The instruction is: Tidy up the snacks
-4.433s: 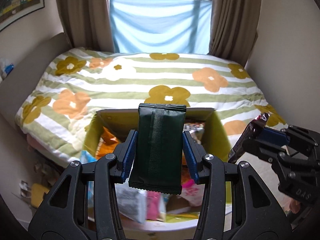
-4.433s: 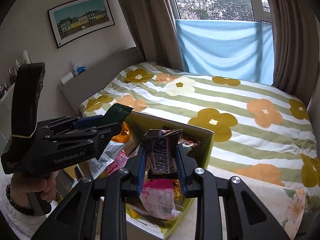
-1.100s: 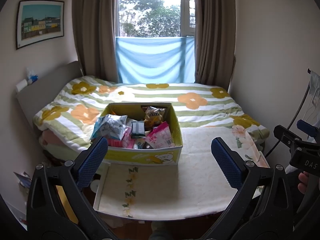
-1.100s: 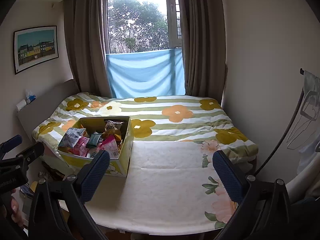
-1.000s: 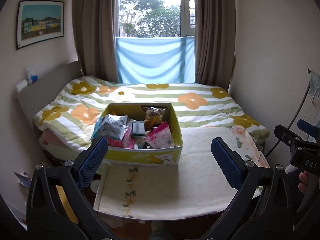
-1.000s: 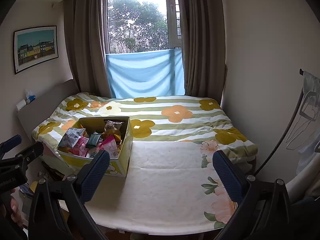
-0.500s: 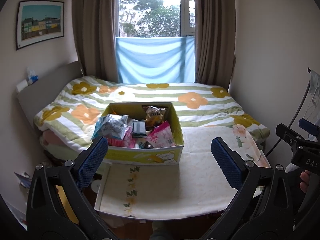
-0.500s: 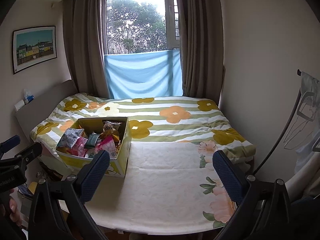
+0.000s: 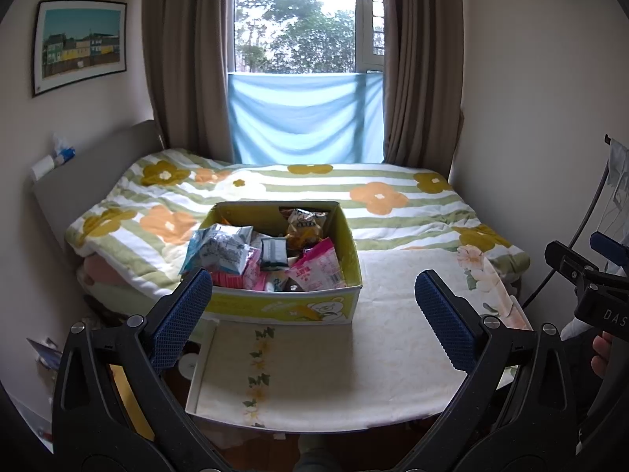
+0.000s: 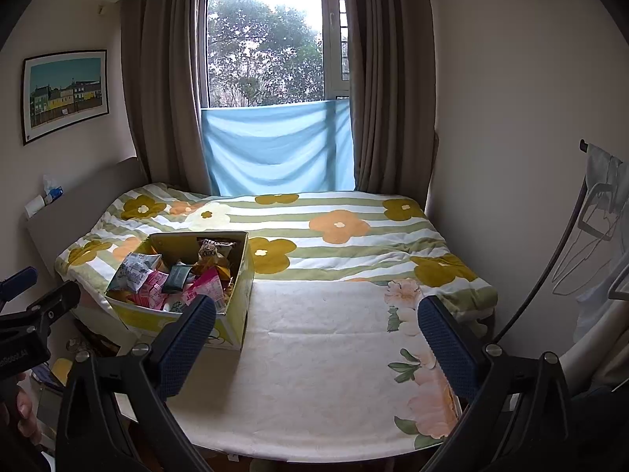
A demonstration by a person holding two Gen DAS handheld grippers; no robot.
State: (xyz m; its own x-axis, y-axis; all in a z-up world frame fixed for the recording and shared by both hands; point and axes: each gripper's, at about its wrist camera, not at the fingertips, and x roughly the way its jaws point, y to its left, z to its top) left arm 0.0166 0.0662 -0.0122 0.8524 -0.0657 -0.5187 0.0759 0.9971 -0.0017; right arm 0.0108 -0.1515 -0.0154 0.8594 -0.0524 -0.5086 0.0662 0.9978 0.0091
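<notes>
Near the foot of the bed, a yellow cardboard box (image 9: 287, 308) sits on a cloth-covered table (image 9: 314, 362), its far wall against the flowered quilt (image 9: 377, 196) and its left side close to the table's left edge. Packets of snacks (image 9: 275, 257) are heaped loosely inside, some leaning above the rim, which suggests they were dropped in rather than lined up; a pale blue packet (image 9: 220, 251) tilts over the left wall and looks the likeliest to slip out. Both tools hang back from the table, well apart from the box. The left gripper (image 9: 314, 314) has its blue pads spread wide with nothing between them, and the right gripper (image 10: 314, 338) is likewise spread and empty, so the sorting appears finished or paused. Holding them back and wide apart keeps both views clear over the whole surface. Open room lies to the right of the box: a broad bare stretch of cloth reaching the floral border (image 10: 424, 401) at the table's right edge. On the far right a hanger rack (image 10: 589, 212) stands close to the wall, limiting any swing that way.
</notes>
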